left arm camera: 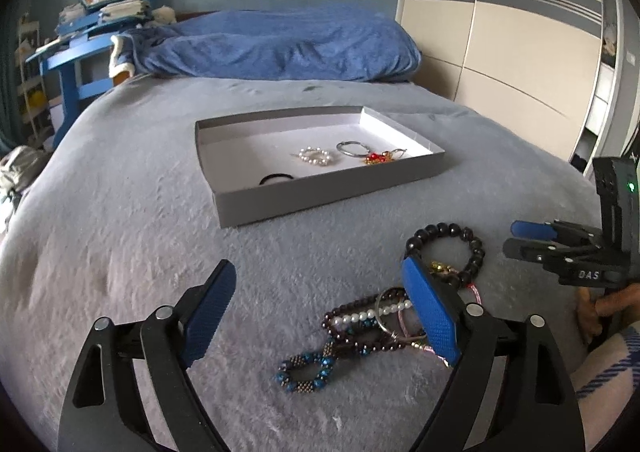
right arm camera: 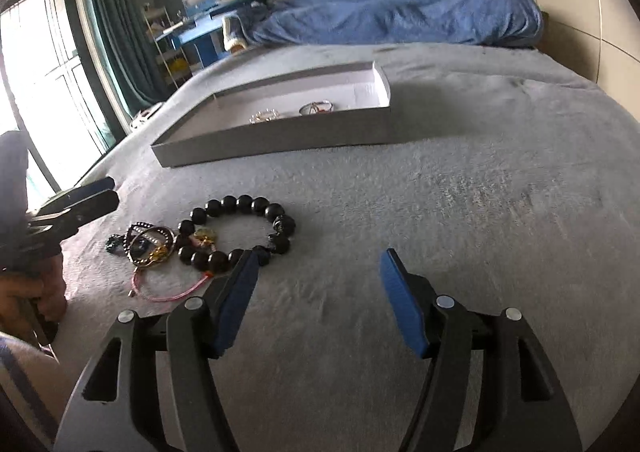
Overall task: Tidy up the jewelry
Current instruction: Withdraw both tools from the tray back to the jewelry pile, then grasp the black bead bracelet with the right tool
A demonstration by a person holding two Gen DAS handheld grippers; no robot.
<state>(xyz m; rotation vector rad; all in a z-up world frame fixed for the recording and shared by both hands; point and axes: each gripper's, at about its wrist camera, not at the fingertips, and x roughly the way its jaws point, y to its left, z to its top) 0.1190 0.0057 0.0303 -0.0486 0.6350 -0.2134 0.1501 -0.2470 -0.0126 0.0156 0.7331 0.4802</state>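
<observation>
Blue-padded fingers of the left gripper (left arm camera: 316, 316) are filling the bottom of the left wrist view, spread wide and released, with nothing pressing against either pad. Between and just past them, a tangle of jewelry is lying on the grey bed cover (left arm camera: 120, 252): a blue and bronze beaded bracelet (left arm camera: 308, 370) twisted into a figure eight at lower centre, a dark beaded strand (left arm camera: 352, 332) crossed by a short row of white pearls (left arm camera: 384, 312), and a metal ring partly hidden behind the right-hand pad. A black bead bracelet (left arm camera: 448, 252) is sitting just beyond that pad, right of centre. At mid-frame a shallow grey box (left arm camera: 320, 196) is resting on the cover, holding a pearl ring-shaped piece (left arm camera: 316, 156), a silver ring (left arm camera: 350, 148), a red and gold trinket (left arm camera: 376, 158) and a black hair tie (left arm camera: 276, 179). The right gripper (left arm camera: 520, 238) is entering from the right edge, gripped by a hand (left arm camera: 600, 308). In the right wrist view, the right gripper's jaws are standing apart and empty at the bottom, its left-hand pad overlapping the near edge of the black bead bracelet; whether it is touching, I cannot tell. A pink cord loop (right arm camera: 168, 290) is lying at lower left beside the tangle.
</observation>
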